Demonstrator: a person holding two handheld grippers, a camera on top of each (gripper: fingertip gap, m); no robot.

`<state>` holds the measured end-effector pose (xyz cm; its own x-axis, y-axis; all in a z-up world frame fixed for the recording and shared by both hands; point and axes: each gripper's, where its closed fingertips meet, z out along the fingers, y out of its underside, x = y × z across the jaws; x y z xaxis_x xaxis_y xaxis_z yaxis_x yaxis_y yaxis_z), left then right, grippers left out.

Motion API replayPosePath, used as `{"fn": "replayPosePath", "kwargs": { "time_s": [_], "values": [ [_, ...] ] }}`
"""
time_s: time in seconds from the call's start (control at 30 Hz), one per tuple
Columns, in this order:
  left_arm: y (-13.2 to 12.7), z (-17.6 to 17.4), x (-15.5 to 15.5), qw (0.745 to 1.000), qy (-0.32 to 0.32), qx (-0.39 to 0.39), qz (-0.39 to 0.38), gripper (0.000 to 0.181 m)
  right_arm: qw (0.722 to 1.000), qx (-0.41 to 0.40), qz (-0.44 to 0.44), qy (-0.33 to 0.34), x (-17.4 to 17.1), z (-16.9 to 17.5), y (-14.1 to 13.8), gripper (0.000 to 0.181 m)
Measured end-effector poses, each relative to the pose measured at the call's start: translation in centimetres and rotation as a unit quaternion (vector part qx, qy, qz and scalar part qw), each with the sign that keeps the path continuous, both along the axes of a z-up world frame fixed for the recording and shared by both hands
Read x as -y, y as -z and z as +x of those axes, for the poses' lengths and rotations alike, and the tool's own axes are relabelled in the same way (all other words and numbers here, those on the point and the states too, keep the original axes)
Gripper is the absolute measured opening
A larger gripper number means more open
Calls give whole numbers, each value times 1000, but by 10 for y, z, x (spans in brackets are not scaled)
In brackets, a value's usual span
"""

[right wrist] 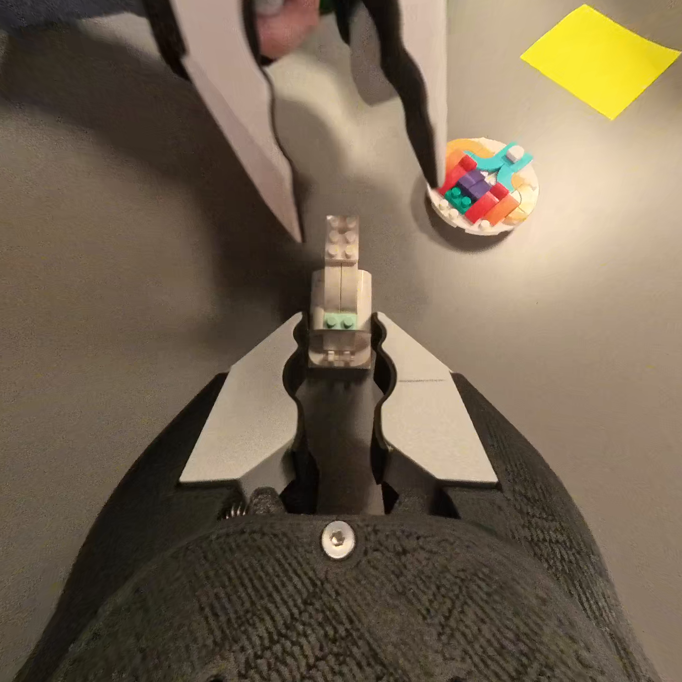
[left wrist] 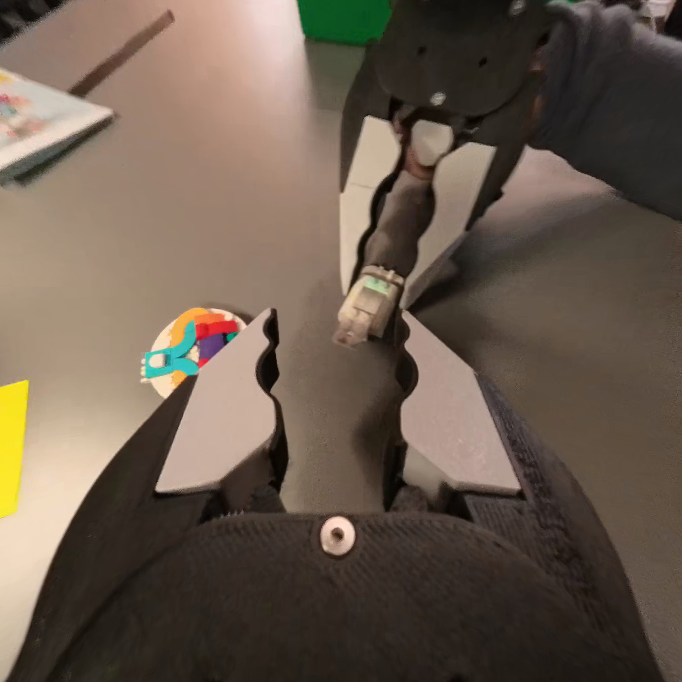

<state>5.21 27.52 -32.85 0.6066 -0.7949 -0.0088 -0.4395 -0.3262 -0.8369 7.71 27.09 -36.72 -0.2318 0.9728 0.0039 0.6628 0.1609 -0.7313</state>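
Grey matte tabletop (right wrist: 129, 295) fills both views under warm, uneven light. Nearest in the right wrist view, the right gripper (right wrist: 339, 324) is clamped on a small brick build (right wrist: 341, 295), its two wavy-edged fingers pressing the lower sides of the piece. The build is mostly off-white: a rounded body of smooth curved bricks split by a seam down the middle, a small mint-green studded plate set into it just between the fingertips, and a narrow studded white stack sticking out beyond the tips, away from the claw. From the left wrist view the same brick build (left wrist: 365, 306) hangs tilted at the end of the right gripper (left wrist: 372, 295), just ahead of the left fingertips and slightly to their right; motion blur makes its finer detail hard to read. The left gripper (left wrist: 337, 313) stands with its jaws spread wide and nothing between them, only bare table. Beside the left finger of that claw, partly hidden by it, lies a round white plate of bricks (left wrist: 192, 347) carrying red, purple, orange, green and teal pieces. Further left sits a yellow paper square (left wrist: 11, 443), and farther off a flat printed booklet (left wrist: 40, 118), a dark ruler-like strip (left wrist: 121, 55) and something green (left wrist: 343, 18).
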Motion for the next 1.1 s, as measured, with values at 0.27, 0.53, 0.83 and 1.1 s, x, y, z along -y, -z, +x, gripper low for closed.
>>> {"fn": "replayPosePath", "kwargs": {
  "time_s": [0.27,0.53,0.83,1.1],
  "values": [
    [-10,-4,-6,988,-18,151,-28,47,947,-123,295,23,-29,-19,-28,31],
    [-13,-20,-21,987,-85,138,16,44,865,-171,471,7,-35,-17,-51,0],
    [-10,-23,-24,985,-95,143,1,42,943,-112,240,202,-98,8,-28,61],
    [-19,-34,-29,968,-112,220,-30,41,963,-49,107,241,-120,11,-9,62]
  ]
}}
